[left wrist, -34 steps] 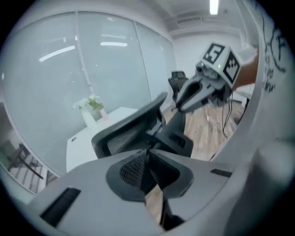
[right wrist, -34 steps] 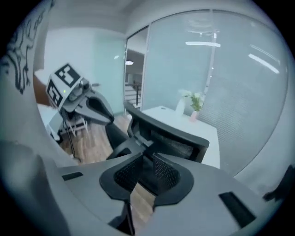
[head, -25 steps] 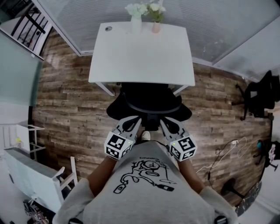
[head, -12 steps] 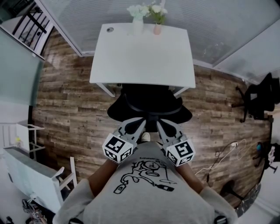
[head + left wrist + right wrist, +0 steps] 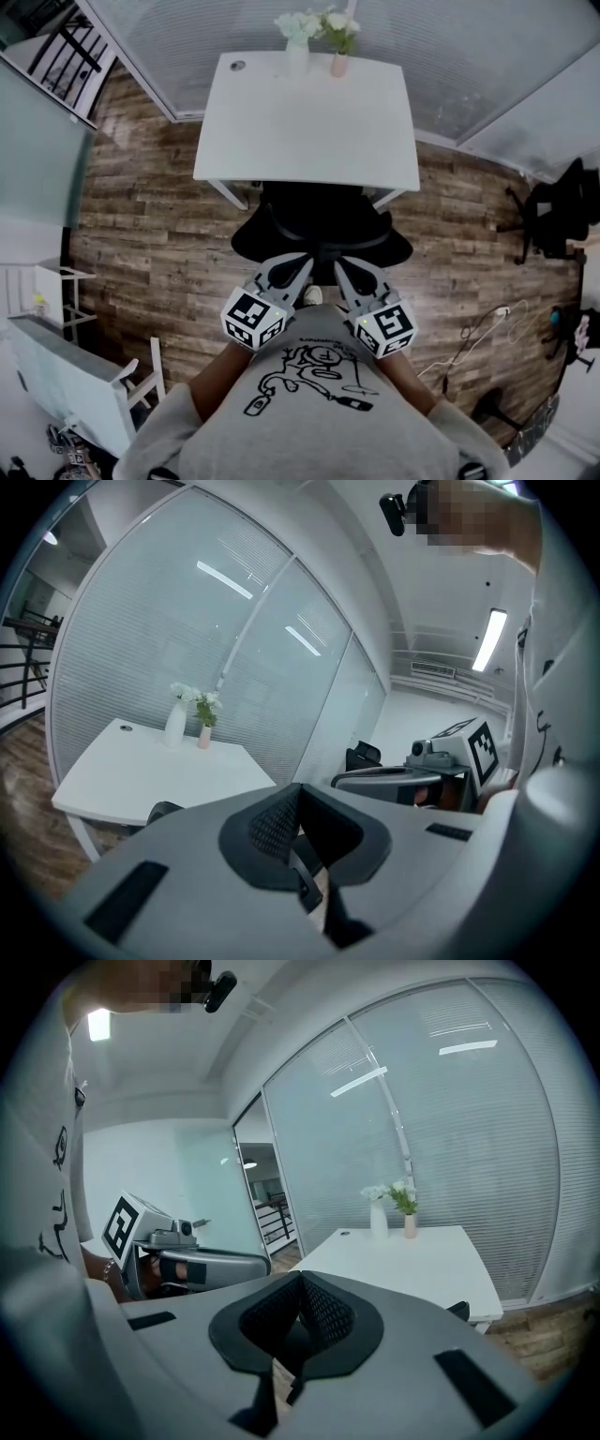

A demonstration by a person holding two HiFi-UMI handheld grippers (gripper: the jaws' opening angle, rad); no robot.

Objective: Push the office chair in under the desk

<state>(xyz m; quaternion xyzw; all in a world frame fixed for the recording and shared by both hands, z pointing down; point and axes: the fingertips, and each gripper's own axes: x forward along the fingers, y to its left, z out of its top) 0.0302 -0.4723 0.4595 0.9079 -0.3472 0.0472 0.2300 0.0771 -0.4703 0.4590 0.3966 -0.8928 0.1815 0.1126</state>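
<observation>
The black office chair (image 5: 319, 220) stands at the near edge of the white desk (image 5: 309, 122), its seat partly under the top. My left gripper (image 5: 302, 262) and right gripper (image 5: 341, 267) point at the chair's back rim from behind, one on each side of its spine; whether they touch it I cannot tell. Both are shut with nothing between the jaws. In the left gripper view, the left gripper (image 5: 298, 794) has its jaws together, the desk (image 5: 159, 771) beyond. In the right gripper view, the right gripper (image 5: 302, 1283) shows the same before the desk (image 5: 403, 1265).
Two small vases with flowers (image 5: 298, 37) stand at the desk's far edge against a glass wall (image 5: 469, 47). A second black chair (image 5: 558, 206) is at the right, cables (image 5: 478, 323) lie on the wood floor, and white furniture (image 5: 75, 375) stands at the lower left.
Both grippers have drawn back a little toward my body, the right one also slightly inward. The chair and desk look unmoved.
</observation>
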